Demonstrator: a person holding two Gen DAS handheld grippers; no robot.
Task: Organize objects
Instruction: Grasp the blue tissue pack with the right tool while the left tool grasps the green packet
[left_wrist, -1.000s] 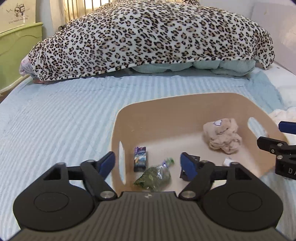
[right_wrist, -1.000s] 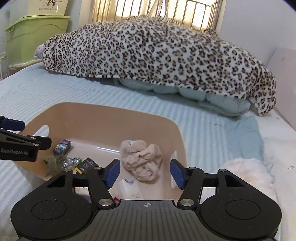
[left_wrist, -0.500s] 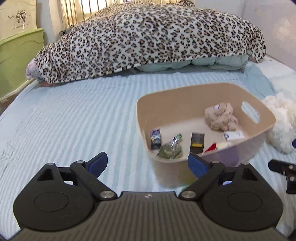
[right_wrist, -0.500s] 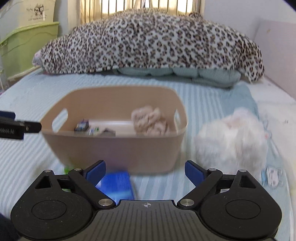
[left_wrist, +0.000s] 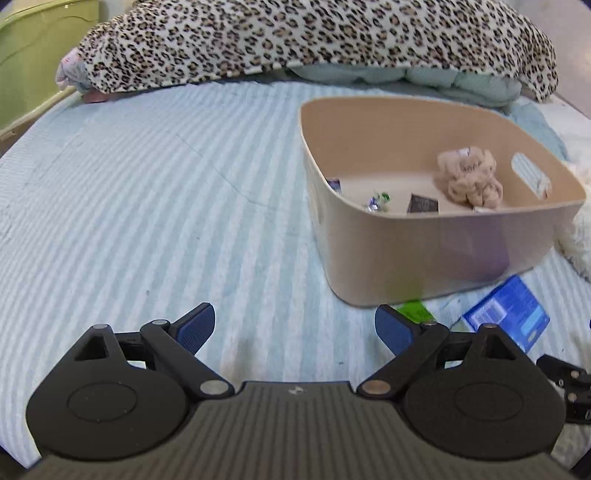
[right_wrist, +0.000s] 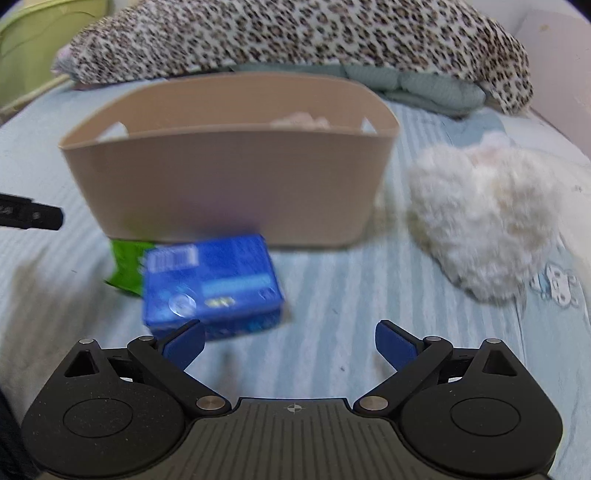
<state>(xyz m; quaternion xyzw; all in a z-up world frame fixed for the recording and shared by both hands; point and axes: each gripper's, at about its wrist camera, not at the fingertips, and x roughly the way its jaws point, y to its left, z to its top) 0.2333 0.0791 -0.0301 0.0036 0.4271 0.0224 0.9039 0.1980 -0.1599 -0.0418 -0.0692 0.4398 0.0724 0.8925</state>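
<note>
A beige plastic basket stands on the striped bed; it also shows in the right wrist view. Inside lie a crumpled beige cloth, a dark packet and small wrappers. A blue box lies in front of the basket on a green packet; both show in the left wrist view, the box and the packet. A white fluffy toy lies right of the basket. My left gripper is open and empty. My right gripper is open and empty, just short of the blue box.
A leopard-print blanket over a pale green duvet is piled at the back of the bed. A green storage box stands at the far left. Striped sheet stretches left of the basket.
Both grippers have pulled back from above the basket and dropped low toward the bed. The blue box and green packet have come into view in front of the basket.
</note>
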